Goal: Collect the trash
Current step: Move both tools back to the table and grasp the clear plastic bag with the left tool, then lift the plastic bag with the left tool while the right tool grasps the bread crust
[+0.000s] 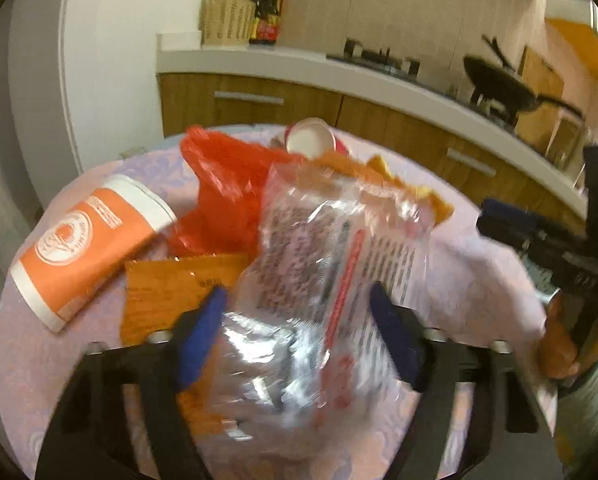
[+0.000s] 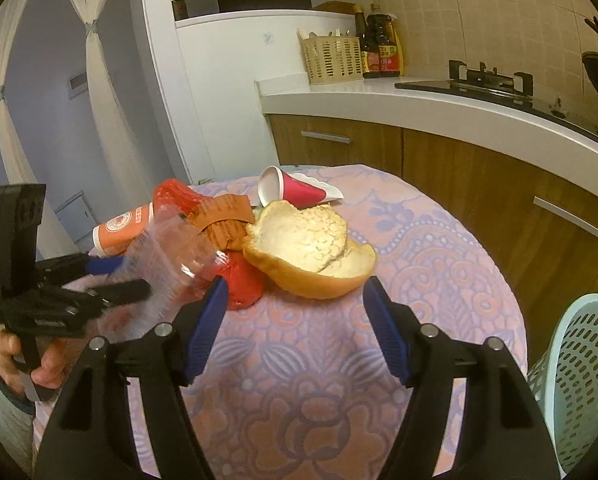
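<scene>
1. Far left on the patterned tablecloth (image 2: 399,280) lies an orange paper cup (image 1: 87,248) on its side, white rim up and to the right; an orange wrapper (image 1: 167,292) lies flat just beside it, partly under a crumpled red plastic bag (image 1: 227,192).
2. The left gripper (image 1: 299,320) grasps a clear printed wrapper (image 1: 331,248) between its blue pads (image 1: 201,328), raised off the cloth; the frame is blurred, so the print is unreadable.
3. Centre, in the right wrist view, a pale pomelo peel (image 2: 307,248) sits bowl-side up, touching the red bag; a red paper cup (image 2: 295,192) lies tipped just behind it.
4. The right gripper (image 2: 295,320) hovers near the peel with jaws spread wide, nothing between them.
5. Far right, a pale blue perforated basket (image 2: 579,380) stands beside the table's edge; behind runs a white counter (image 2: 439,100) with a stove.
</scene>
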The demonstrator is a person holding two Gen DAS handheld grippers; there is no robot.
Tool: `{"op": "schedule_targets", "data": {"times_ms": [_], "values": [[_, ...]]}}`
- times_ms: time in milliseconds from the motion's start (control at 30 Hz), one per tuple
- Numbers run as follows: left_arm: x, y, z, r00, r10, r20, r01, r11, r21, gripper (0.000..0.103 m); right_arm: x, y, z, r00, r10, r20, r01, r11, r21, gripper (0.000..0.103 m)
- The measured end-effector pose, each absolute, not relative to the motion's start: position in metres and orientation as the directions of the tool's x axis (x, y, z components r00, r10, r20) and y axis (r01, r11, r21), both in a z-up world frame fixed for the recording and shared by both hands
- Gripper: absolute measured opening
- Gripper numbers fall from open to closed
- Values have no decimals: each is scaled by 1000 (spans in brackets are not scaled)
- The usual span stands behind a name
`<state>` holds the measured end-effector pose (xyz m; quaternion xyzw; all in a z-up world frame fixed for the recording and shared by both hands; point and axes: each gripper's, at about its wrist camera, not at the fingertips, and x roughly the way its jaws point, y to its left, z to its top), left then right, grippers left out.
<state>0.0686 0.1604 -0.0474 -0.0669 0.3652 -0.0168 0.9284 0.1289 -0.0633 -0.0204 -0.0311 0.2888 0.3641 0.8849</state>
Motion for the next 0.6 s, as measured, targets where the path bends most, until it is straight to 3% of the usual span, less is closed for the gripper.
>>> {"op": "schedule_targets", "data": {"times_ms": [100, 167, 300, 367, 500, 600], "values": [[66, 157, -52, 734, -36, -678, -42, 994, -99, 43, 129, -64, -21, 572, 622, -534, -658, 737, 153, 66], [61, 159, -51, 738, -72, -671, -29, 990, -139, 22, 130, -64, -21, 572, 619, -539, -655, 739, 154, 66], [51, 156, -46, 756, -91, -648, -20, 987, -162, 15, 131, -62, -22, 575, 611, -545, -651, 745, 148, 66], [47, 153, -42, 767, -120, -630, -3, 981, -192, 3, 131, -62, -23, 576, 608, -546, -650, 746, 145, 66], [40, 145, -37, 774, -175, -609, 40, 973, -229, 3, 131, -62, -22, 577, 605, -549, -648, 748, 142, 66], [40, 140, -37, 759, -248, -601, 87, 955, -284, 15, 132, -63, -22, 577, 605, -548, -647, 749, 146, 66]]}}
